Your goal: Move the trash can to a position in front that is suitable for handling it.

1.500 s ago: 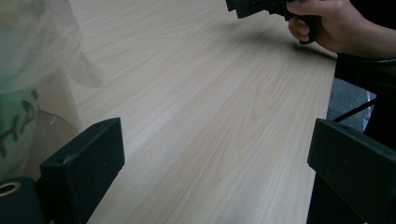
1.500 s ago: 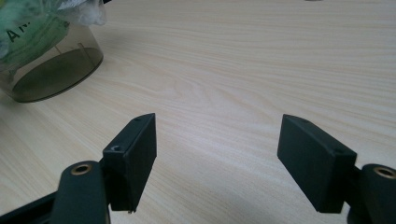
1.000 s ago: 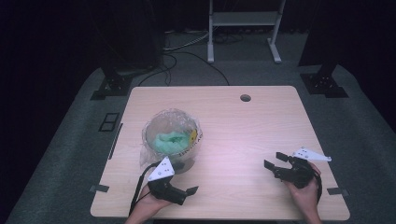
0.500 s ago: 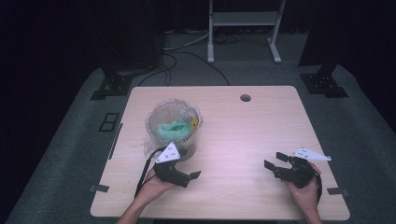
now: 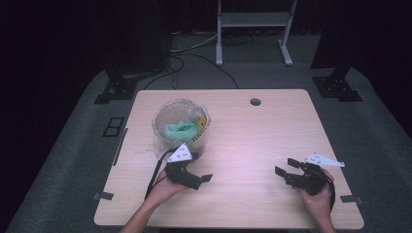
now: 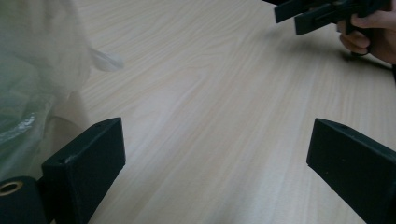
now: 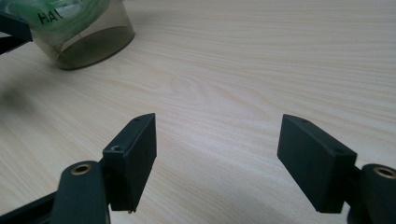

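The clear round plastic tub with a crinkly film cover and green stuff inside (image 5: 180,130) sits on the left half of the table, just beyond the left gripper (image 5: 198,178). That gripper's 2 jaws are spread wide w/ nothing between them; in its own view the tub's film is right beside the left jaw. The right gripper (image 5: 283,169) hangs low over the right side, well apart from the tub, jaws also wide, empty.

Judging the step as a reach for the tub: swing the left claw toward the wall, square to it, approach low, and close on the rigid side, not the loose film, which would likely slip or tear.

Surface is a pale wood-grain table (image 5: 252,136) w/ 1 cable hole (image 5: 255,102) near the far edge. Around it: grey floor, dark room, black stands, a white frame (image 5: 252,29) behind.
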